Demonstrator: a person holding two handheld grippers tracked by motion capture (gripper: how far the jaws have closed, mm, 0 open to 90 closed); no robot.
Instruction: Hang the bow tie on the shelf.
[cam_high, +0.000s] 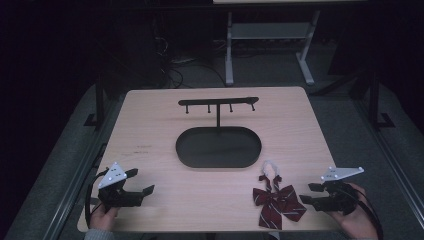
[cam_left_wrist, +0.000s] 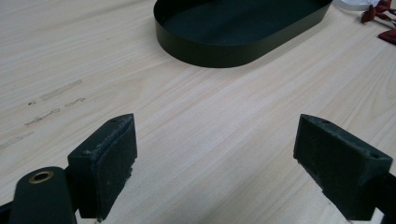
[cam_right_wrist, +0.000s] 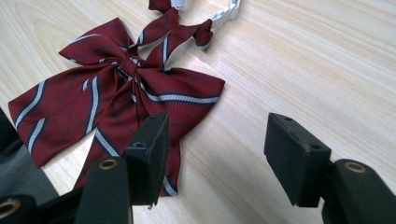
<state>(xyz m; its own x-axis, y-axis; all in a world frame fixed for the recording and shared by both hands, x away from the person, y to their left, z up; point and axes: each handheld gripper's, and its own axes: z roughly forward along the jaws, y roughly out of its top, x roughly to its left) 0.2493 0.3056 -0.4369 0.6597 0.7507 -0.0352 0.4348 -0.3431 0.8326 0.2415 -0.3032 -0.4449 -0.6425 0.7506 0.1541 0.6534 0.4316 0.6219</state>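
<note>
We note a pale wood surface with a black oval tray at its middle. Behind the tray, toward the far edge, a black rack stands on a thin post, its crossbar carrying small pegs.

Left claw: near the front left corner of the surface, held by a hand at the front edge. Jaws stand wide apart, nothing between them. In the left gripper view we see bare wood between the two pads, with the tray's near wall farther off and faint scuff marks on the wood to one side.

Right claw: near the front right corner, held by the other hand. Jaws likewise parted, holding nothing.

A dark red bow tie with pale stripes lies flat on the surface near the front edge, right of centre, just beside the right claw's tips and apart from them. Its white neck strap loops toward the tray. In the right gripper view the bow tie lies ahead of the jaws; one tail runs behind one pad, and we cannot tell whether pad and cloth touch. The other pad stands over bare wood.

The left claw is well apart from the bow tie.
</note>
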